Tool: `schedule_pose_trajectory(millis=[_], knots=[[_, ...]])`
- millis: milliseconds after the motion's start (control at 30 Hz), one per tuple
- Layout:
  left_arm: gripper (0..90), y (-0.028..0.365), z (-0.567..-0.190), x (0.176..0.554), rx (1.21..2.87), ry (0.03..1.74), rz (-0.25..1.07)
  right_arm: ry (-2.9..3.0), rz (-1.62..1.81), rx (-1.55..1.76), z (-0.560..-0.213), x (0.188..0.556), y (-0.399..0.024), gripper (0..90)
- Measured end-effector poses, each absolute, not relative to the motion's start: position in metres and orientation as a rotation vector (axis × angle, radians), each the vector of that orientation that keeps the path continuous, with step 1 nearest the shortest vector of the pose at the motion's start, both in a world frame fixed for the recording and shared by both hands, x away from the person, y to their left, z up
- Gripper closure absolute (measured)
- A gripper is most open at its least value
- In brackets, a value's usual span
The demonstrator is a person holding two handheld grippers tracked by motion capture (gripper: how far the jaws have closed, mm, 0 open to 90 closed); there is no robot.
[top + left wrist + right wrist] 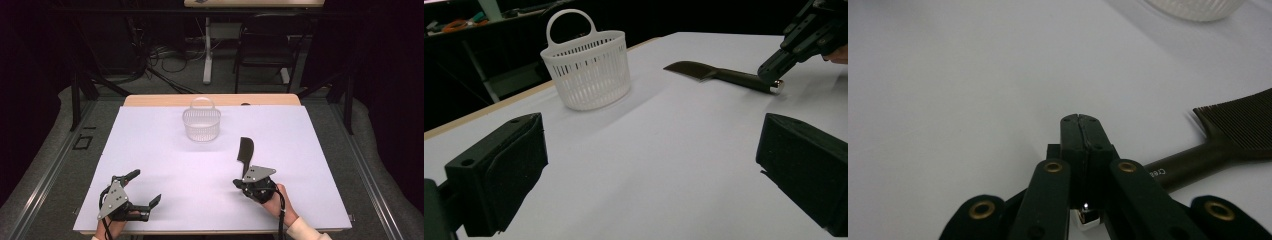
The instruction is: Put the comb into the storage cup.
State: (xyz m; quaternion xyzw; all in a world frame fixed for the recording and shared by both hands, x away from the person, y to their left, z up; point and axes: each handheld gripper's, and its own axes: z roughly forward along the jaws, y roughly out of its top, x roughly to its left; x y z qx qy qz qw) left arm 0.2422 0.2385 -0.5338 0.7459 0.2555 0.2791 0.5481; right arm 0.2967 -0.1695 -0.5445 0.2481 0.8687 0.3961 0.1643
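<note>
Matte white tabletop, fine-toothed black comb

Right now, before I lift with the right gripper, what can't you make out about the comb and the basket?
- Comb handle end, high view: hidden under the right gripper.
- Grip, right gripper view: the shut jaws cover the handle, so I cannot tell how firmly they hold it.
- Handle lettering, right gripper view: cut short by the jaw.
- Basket inside, left gripper view: its wall hides the bottom.
- Basket, right gripper view: blurred, cut off by the top edge.
</note>
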Motion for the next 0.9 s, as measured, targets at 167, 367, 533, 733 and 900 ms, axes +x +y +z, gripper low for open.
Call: schedule_pose_trajectory(millis=[167, 367, 533, 733, 900], knots=[[0.0, 0.239, -0.534, 0.242, 1.768, 0.607, 0.662, 2.508, 1.086, 0.699, -0.546, 0.295, -0.167, 90.0], [0.1, 0.239, -0.534, 0.242, 1.772, 0.611, 0.661, 2.526, 1.048, 0.733, -0.548, 0.296, -0.169, 90.0], [0.1, 0.24, -0.534, 0.242, 1.771, 0.613, 0.662, 2.535, 1.026, 0.745, -0.549, 0.295, -0.172, 90.0], [0.1, 0.24, -0.534, 0.242, 1.776, 0.613, 0.663, 2.534, 0.997, 0.772, -0.549, 0.296, -0.177, 90.0], [0.1, 0.24, -0.534, 0.242, 1.775, 0.614, 0.662, 2.531, 0.965, 0.789, -0.55, 0.295, -0.181, 90.0]])
